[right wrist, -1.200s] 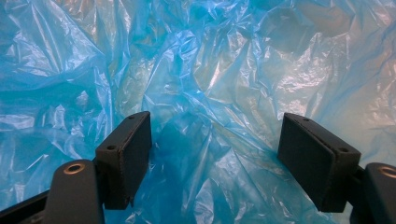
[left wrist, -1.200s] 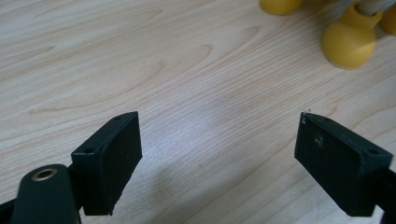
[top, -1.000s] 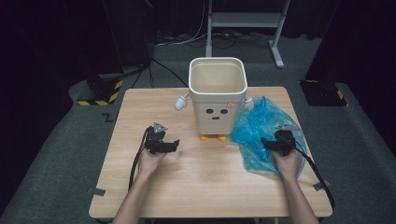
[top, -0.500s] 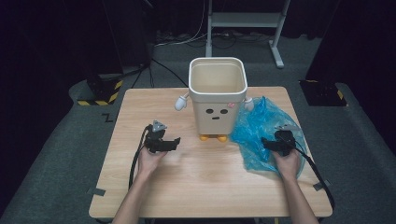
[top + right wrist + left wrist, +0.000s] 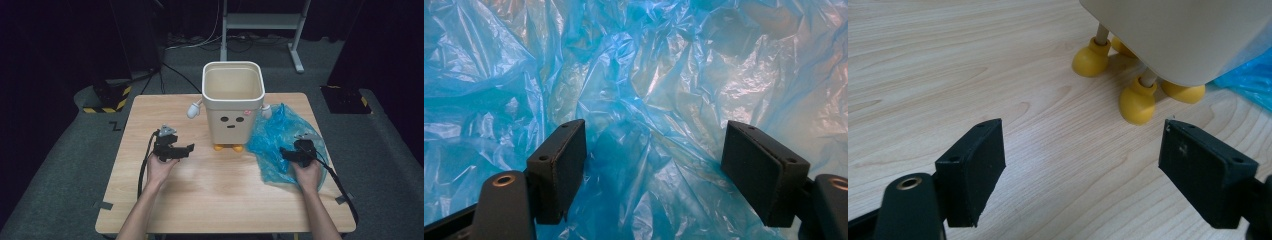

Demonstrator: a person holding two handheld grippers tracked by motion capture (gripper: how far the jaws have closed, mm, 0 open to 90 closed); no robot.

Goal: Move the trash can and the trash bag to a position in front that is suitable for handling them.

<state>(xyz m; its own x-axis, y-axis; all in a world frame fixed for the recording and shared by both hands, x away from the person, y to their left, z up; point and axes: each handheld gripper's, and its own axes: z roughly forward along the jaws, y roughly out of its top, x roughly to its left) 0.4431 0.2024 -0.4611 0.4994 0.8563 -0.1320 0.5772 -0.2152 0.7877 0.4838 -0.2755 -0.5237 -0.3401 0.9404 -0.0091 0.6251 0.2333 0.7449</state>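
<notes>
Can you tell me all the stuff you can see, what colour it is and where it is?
bin with a face: one, cream with yellow feet, standing at the back middle of the table
plastic bag: one, see-through blue, crumpled on the table right of the bin
table: one, light wood, under everything
left gripper: one, black, jaws open over bare wood near the bin's feet
right gripper: one, black, jaws open over the bag
hands: two, one holding each gripper, coming from the near edge

Bin (image 5: 233, 102) between open table (image 5: 210, 195) sides
</notes>
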